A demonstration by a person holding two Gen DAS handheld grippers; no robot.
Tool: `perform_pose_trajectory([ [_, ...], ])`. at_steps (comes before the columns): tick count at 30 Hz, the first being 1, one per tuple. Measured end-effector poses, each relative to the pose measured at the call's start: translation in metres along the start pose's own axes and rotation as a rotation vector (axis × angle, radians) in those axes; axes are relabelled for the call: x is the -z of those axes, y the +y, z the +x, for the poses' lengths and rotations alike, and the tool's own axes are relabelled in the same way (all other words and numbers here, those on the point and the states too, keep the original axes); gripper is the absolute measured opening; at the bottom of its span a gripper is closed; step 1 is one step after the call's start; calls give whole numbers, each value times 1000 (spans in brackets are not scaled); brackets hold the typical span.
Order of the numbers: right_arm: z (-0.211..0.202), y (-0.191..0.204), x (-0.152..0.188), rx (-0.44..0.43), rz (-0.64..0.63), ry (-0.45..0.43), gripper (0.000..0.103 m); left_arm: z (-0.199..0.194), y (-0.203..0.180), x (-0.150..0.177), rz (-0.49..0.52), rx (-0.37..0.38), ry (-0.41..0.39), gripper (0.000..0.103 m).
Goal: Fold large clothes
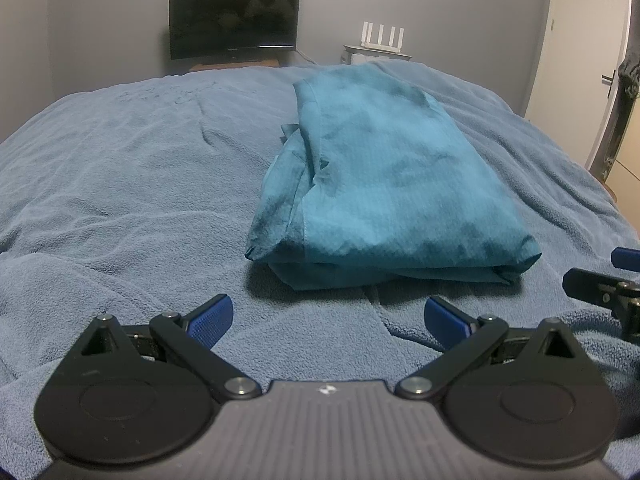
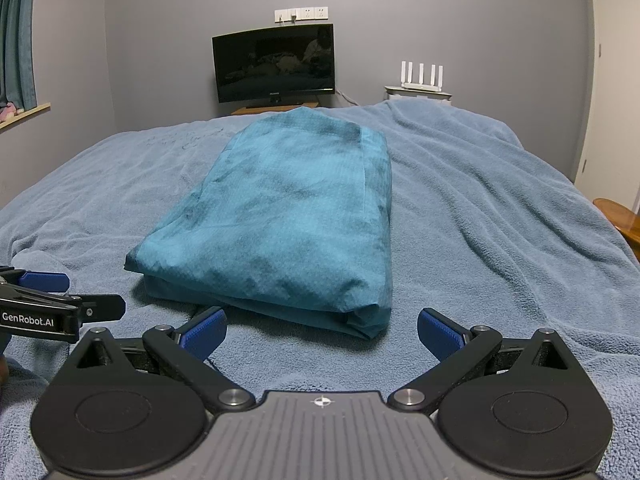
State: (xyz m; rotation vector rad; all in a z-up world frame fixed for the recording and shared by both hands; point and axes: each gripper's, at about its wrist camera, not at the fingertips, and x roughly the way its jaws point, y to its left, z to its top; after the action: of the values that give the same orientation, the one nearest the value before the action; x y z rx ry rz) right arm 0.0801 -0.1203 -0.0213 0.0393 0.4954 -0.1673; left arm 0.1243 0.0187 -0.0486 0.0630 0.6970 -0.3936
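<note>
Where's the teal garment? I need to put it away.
The teal garment lies folded mid-bed on the blue blanket, just ahead of both open hand-held grippers.

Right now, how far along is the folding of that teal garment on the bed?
Mostly done, it seems: the teal garment lies in a compact layered rectangle on the blue blanket. Nothing is in hand; the left gripper and right gripper are both open, short of its near edge. Possibly left: tidying the loose layers along its left side.

Dim, bluish room light on my views; soft shadow under the folded garment [image 2: 280, 220], edges bowed by fisheye.
</note>
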Motion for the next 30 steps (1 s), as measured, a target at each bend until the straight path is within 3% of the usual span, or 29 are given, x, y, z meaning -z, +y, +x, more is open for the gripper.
perform_pose_trajectory([
  [30,-2,1,0,-1,1,2,103,0,-1,0,7,3,5,102],
])
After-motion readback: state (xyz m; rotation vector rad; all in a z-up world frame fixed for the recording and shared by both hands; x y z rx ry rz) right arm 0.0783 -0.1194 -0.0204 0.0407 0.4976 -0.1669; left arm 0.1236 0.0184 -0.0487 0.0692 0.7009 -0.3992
